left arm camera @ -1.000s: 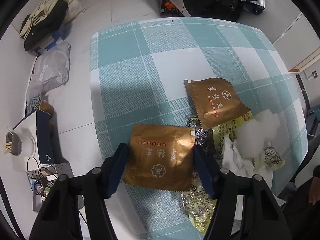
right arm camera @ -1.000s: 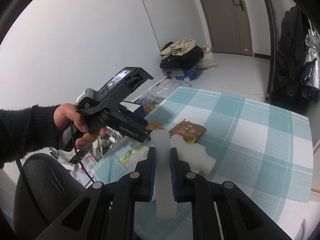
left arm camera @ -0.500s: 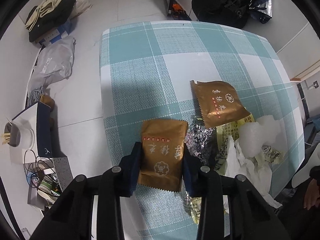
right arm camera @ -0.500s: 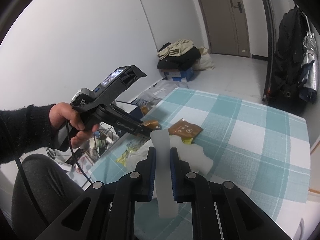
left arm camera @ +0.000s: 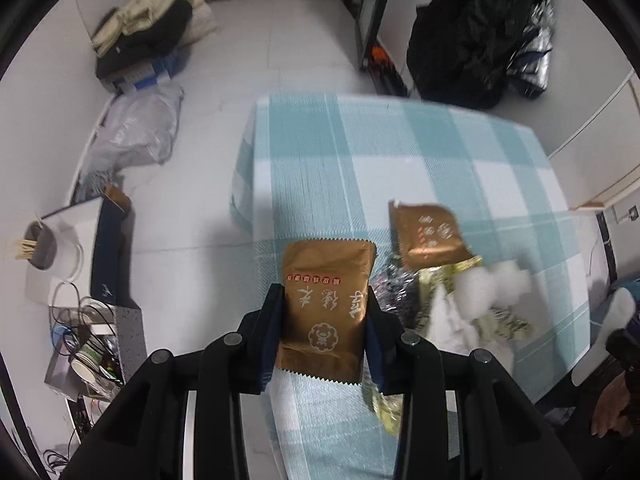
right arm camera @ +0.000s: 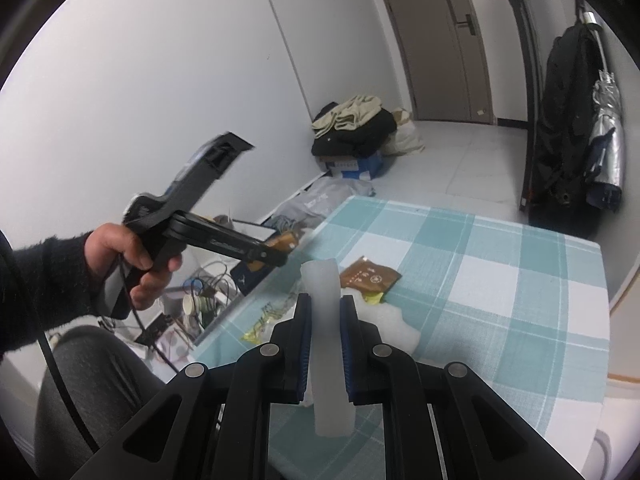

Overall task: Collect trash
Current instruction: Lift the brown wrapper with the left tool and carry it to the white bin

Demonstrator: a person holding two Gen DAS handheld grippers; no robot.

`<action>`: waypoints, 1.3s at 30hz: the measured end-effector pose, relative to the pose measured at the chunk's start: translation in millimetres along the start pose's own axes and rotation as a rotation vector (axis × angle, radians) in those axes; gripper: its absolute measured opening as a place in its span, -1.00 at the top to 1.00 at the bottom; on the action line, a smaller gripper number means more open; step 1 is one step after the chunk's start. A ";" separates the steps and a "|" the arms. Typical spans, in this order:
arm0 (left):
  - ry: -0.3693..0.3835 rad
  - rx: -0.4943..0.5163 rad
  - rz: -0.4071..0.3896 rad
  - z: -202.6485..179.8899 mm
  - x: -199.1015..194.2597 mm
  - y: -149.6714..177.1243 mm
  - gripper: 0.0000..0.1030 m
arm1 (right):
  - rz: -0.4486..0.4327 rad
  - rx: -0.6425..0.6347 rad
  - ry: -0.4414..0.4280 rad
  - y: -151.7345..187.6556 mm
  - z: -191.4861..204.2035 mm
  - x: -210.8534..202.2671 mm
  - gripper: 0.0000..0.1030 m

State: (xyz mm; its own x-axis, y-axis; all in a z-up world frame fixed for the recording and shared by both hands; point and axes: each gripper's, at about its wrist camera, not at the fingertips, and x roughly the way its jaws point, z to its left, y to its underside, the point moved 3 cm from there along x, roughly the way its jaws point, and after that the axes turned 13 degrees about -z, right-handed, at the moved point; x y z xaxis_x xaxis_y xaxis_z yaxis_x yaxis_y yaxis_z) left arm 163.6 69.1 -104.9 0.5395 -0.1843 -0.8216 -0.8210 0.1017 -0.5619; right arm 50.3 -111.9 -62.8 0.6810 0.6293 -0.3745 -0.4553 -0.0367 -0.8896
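My left gripper (left arm camera: 325, 300) is shut on a brown snack wrapper (left arm camera: 326, 304) and holds it lifted above the near left edge of the checked table (left arm camera: 400, 152). A second brown wrapper (left arm camera: 428, 236) lies on the table beside a heap of foil, yellow wrappers and white tissue (left arm camera: 452, 312). My right gripper (right arm camera: 325, 312) is shut on a strip of white foam (right arm camera: 326, 344), held above the table. The left gripper (right arm camera: 276, 254) with its wrapper also shows in the right wrist view, off the table's left side.
On the floor left of the table stand a box with paper cups and cables (left arm camera: 92, 356), a white tub (left arm camera: 52, 256) and a grey plastic bag (left arm camera: 136, 132). Clothes are piled on a box (left arm camera: 144, 36) by the wall. A dark coat (left arm camera: 476, 28) hangs at the far right.
My left gripper closed on the brown wrapper, lifted it off the table and drew it back to the left. My right gripper stayed shut on the foam strip.
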 end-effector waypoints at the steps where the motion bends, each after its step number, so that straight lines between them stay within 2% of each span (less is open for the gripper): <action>1: -0.011 0.004 -0.025 -2.2 -7.7 -2.3 0.38 | -0.009 0.010 0.002 -2.7 -0.9 -4.0 0.75; 5: -0.066 -0.003 -0.111 -11.3 -41.8 -12.2 0.38 | -0.051 0.033 0.022 -17.1 -3.6 -25.3 0.75; 10: -0.074 -0.004 -0.208 -36.7 -80.5 -23.6 0.38 | -0.134 0.034 0.039 -41.7 -3.1 -65.4 0.75; 14: -0.079 0.035 -0.290 -68.2 -108.6 -28.5 0.38 | -0.185 0.042 0.067 -55.3 -8.1 -99.7 0.75; 23: 0.046 0.105 -0.420 -150.1 -147.2 -34.7 0.38 | -0.312 0.051 0.173 -80.4 -30.0 -188.8 0.75; 32: 0.183 0.131 -0.461 -216.2 -157.6 -37.3 0.38 | -0.383 0.091 0.326 -85.6 -77.8 -271.8 0.75; 39: 0.269 0.145 -0.458 -267.2 -152.7 -37.5 0.38 | -0.368 0.149 0.426 -69.9 -125.9 -302.5 0.75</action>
State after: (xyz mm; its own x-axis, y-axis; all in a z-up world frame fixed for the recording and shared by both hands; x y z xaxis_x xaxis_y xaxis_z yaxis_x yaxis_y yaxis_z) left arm 62.0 -167.8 67.4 0.7528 -0.4829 -0.4472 -0.4695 0.0822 -0.8791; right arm -51.7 -397.5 79.7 0.9664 0.2107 -0.1473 -0.1996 0.2542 -0.9463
